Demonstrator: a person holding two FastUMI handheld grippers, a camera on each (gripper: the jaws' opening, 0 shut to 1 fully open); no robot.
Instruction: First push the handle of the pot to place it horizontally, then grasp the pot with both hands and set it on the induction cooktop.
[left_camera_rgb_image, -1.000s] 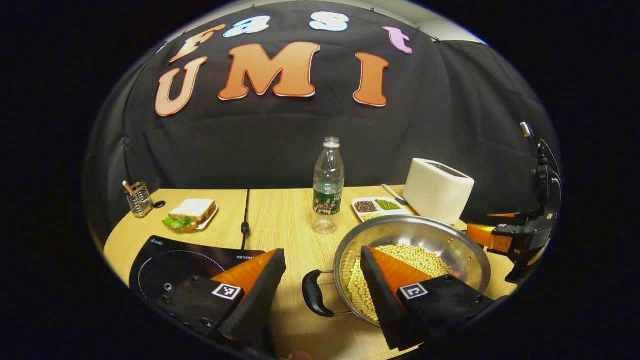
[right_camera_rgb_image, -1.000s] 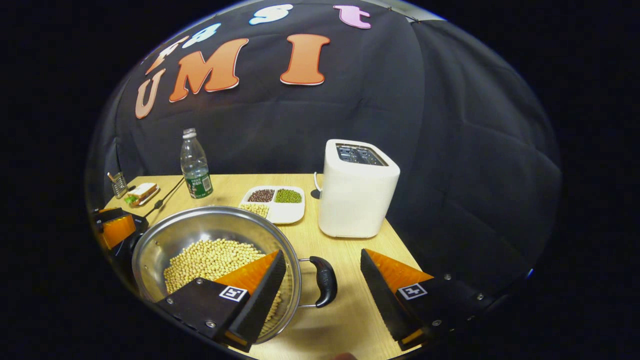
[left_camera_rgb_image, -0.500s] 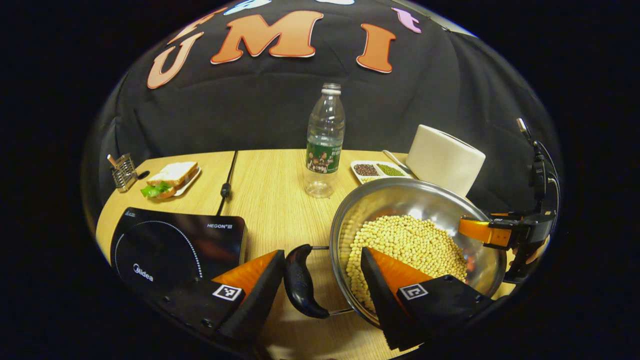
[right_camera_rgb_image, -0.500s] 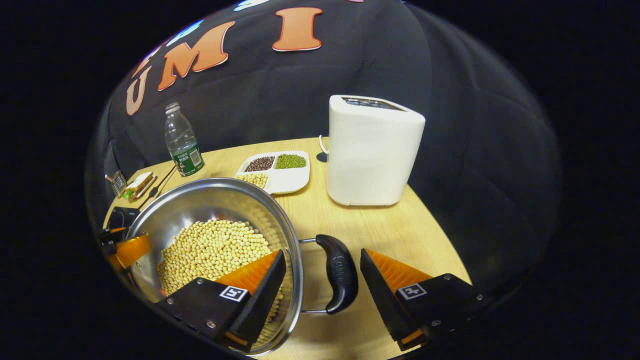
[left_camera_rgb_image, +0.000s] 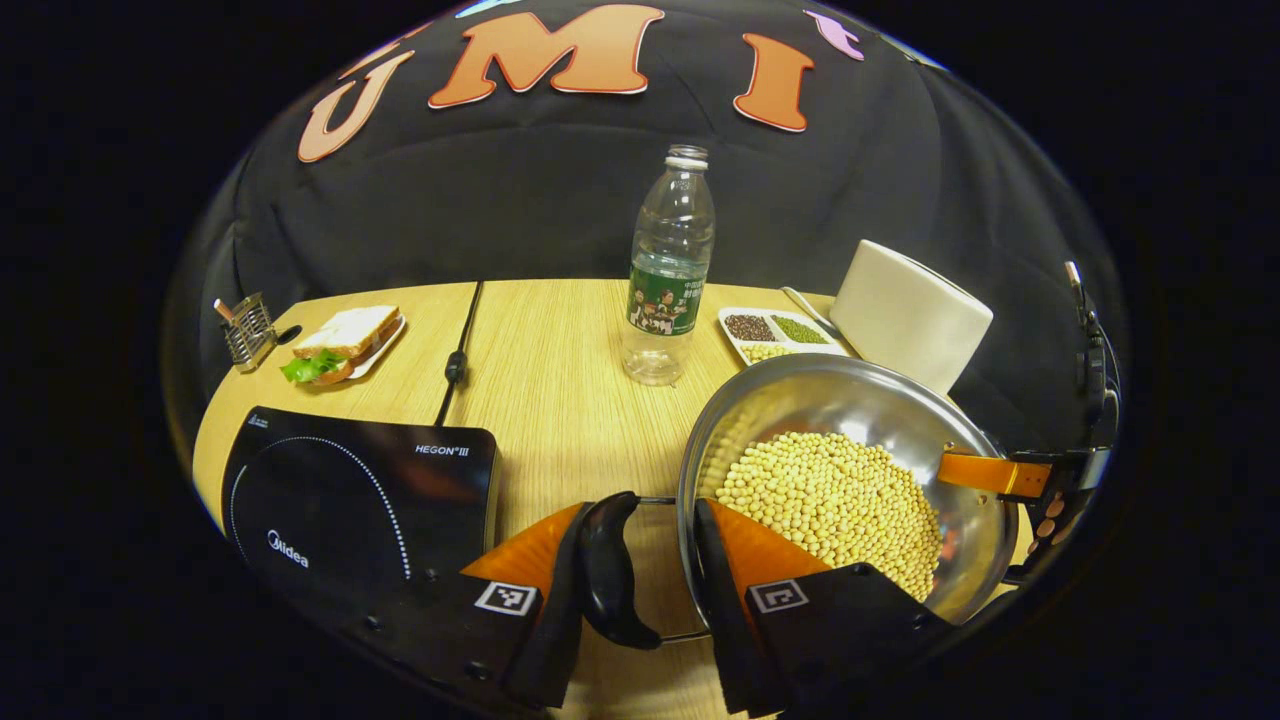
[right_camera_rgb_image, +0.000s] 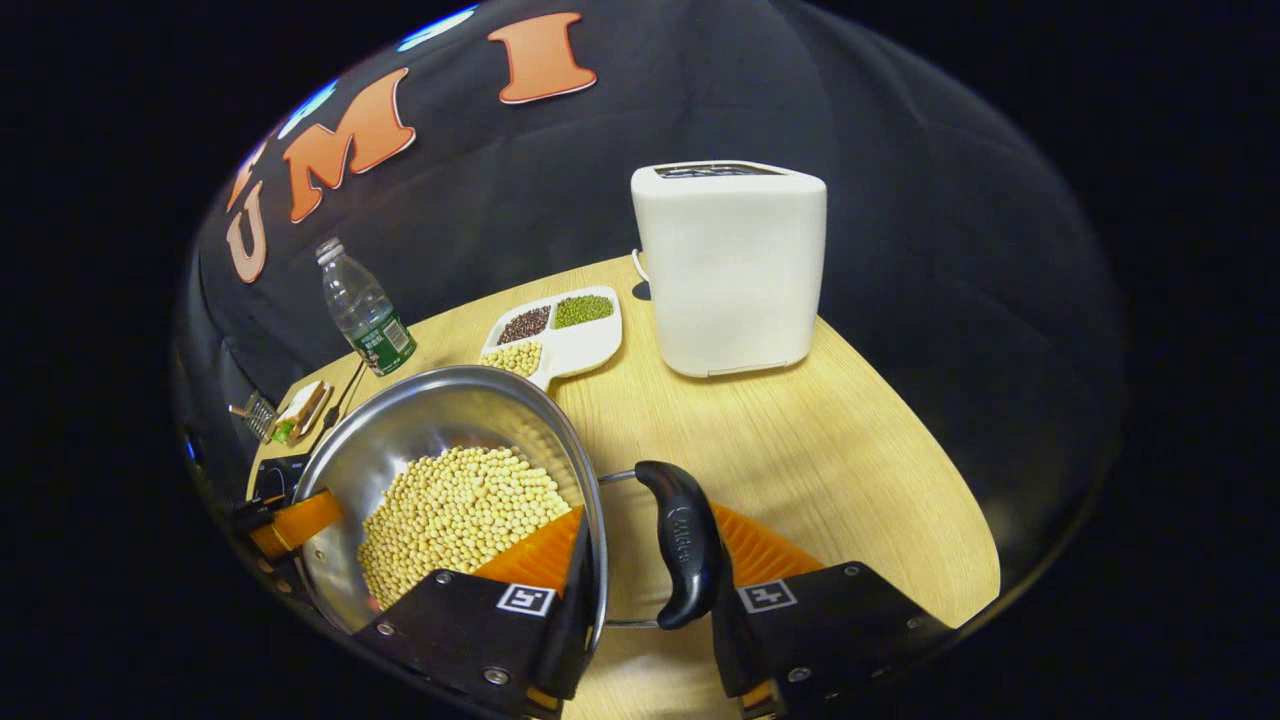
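Observation:
A steel pot (left_camera_rgb_image: 850, 400) of soybeans (left_camera_rgb_image: 830, 495) sits on the wooden table, to the right of the black induction cooktop (left_camera_rgb_image: 340, 490). Its handles point left and right. My left gripper (left_camera_rgb_image: 640, 508) is shut on the pot's left handle (left_camera_rgb_image: 605, 560): one finger is outside the handle, the other inside the rim. In the right gripper view, my right gripper (right_camera_rgb_image: 650, 512) clamps the right handle (right_camera_rgb_image: 685, 540) and the rim of the pot (right_camera_rgb_image: 440, 430) the same way. Each gripper also appears across the pot, the right gripper (left_camera_rgb_image: 1000, 475) in one view, the left gripper (right_camera_rgb_image: 290, 520) in the other.
A water bottle (left_camera_rgb_image: 665, 280) stands behind the pot. A divided dish of beans (left_camera_rgb_image: 770, 335) and a white toaster (right_camera_rgb_image: 730, 270) are at the back right. A sandwich plate (left_camera_rgb_image: 340, 340), a utensil holder (left_camera_rgb_image: 245, 330) and a cable (left_camera_rgb_image: 455, 350) lie behind the cooktop.
Both grippers came down and forward onto the handles, and their fingers closed from wide open to clamped across handle and rim.

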